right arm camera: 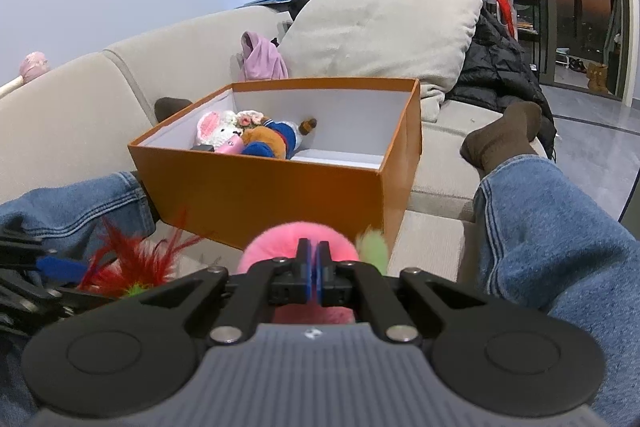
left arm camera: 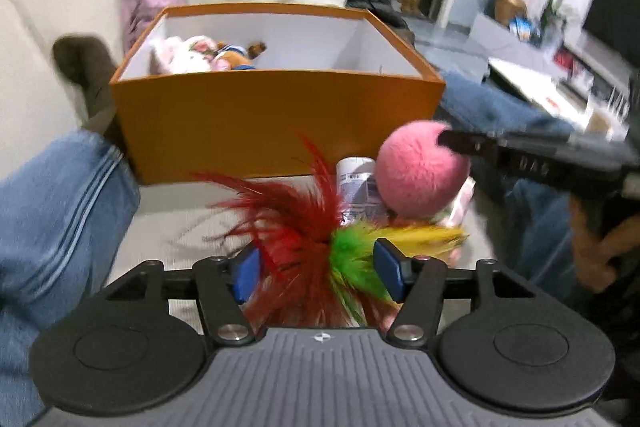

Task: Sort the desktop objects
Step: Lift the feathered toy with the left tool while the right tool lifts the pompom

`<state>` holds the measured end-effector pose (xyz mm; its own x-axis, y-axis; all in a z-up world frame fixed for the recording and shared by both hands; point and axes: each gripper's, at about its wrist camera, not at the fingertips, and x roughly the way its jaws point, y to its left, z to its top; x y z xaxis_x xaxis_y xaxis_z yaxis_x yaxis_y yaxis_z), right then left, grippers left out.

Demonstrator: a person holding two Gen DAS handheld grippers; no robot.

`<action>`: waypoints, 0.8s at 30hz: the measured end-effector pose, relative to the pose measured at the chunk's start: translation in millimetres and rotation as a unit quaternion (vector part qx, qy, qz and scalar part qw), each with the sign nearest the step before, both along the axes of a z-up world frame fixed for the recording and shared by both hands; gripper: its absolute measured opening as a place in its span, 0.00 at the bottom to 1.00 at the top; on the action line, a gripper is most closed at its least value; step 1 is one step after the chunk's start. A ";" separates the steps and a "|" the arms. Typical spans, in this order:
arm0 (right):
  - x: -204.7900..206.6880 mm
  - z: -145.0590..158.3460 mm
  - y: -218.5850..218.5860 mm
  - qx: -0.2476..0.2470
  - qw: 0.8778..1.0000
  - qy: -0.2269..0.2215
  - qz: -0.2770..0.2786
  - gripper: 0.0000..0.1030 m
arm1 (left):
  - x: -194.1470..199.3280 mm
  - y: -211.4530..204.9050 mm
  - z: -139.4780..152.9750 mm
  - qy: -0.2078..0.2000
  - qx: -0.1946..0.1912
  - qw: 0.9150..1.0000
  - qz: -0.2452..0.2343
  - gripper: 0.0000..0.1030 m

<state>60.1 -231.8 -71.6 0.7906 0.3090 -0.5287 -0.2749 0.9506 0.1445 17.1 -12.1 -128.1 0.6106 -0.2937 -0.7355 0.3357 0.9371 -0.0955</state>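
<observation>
An orange box [left arm camera: 276, 123] [right arm camera: 280, 187] stands on the sofa with plush toys [right arm camera: 248, 137] [left arm camera: 200, 55] inside. My left gripper [left arm camera: 316, 269] is open, its blue pads on either side of a red, green and yellow feather toy [left arm camera: 320, 243], whose red feathers also show in the right wrist view [right arm camera: 132, 263]. My right gripper [right arm camera: 314, 269] is shut on a pink fluffy ball [right arm camera: 276, 247] and holds it just before the box; in the left view the ball [left arm camera: 420, 171] hangs from the right gripper's fingers [left arm camera: 460, 143]. A small white bottle [left arm camera: 358, 187] lies behind the feathers.
The person's jeans-clad legs [right arm camera: 552, 227] [left arm camera: 52, 219] lie either side of the box, brown-socked feet [right arm camera: 504, 135] beyond. Sofa cushion [right arm camera: 384, 27], purple cloth [right arm camera: 262, 61] and black jacket [right arm camera: 496, 67] sit behind the box. A green fluffy bit [right arm camera: 374, 247] shows by the ball.
</observation>
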 end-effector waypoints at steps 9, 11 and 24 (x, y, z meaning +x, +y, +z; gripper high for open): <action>0.6 -3.4 0.0 -0.002 1.000 0.005 0.002 0.01 | 19.4 -13.8 -9.8 -0.012 0.000 1.000 0.002 0.53; 1.0 -5.5 -0.1 -0.002 1.000 0.007 0.003 0.00 | 22.4 -11.3 -9.8 -0.011 -0.009 1.000 0.007 0.38; -2.5 6.5 -1.7 0.015 1.000 -0.001 0.018 0.00 | 24.0 9.6 8.8 -0.015 -0.072 0.997 0.036 0.01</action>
<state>57.7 -233.6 -65.1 0.7802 0.3533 -0.5163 -0.3093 0.9352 0.1725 41.1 -2.5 -119.4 0.6546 -0.3490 -0.6706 0.2717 0.9364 -0.2221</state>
